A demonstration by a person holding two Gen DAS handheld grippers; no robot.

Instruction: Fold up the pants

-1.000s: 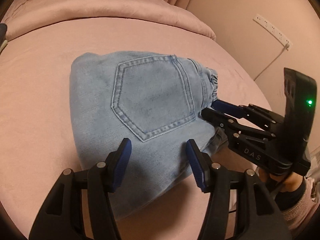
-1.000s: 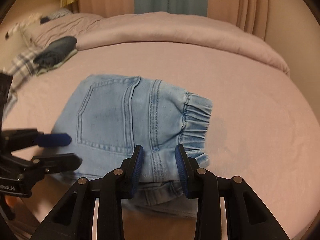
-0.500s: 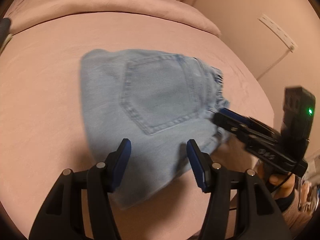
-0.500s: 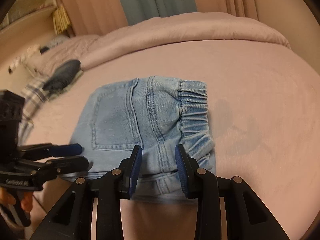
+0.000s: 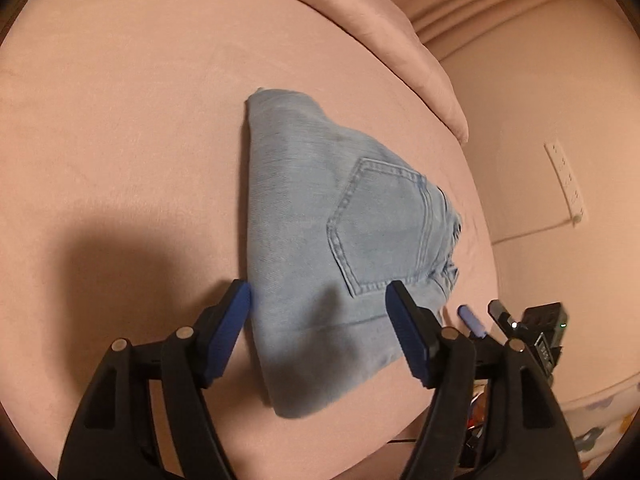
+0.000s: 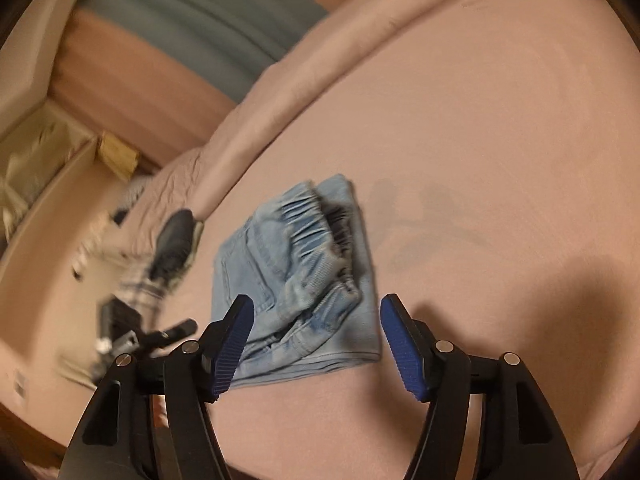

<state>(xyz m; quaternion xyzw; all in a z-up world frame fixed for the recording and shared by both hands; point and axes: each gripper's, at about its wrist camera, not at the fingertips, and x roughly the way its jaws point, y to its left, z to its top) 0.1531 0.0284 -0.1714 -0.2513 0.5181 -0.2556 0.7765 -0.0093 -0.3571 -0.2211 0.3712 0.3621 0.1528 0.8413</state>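
The pants (image 5: 320,248) lie on the pink bed (image 5: 120,120), folded into a small thick bundle. The back pocket (image 5: 380,224) faces up and the stretchy waistband (image 6: 308,216) sits at one end. I think the folding is almost done, and this is the letting-go step.

My left hand-held gripper (image 5: 318,330) is opening. Its blue pads stand wide on each side of the near edge of the pants. They do not press on the cloth, so it holds nothing.

My right hand-held gripper (image 6: 316,344) is opening too. The near corner of the bundle lies between its pads, but they do not squeeze it.

Next I would probably pull both away gently, so the bundle does not flop open. If an edge sticks out, I would tuck it flat.
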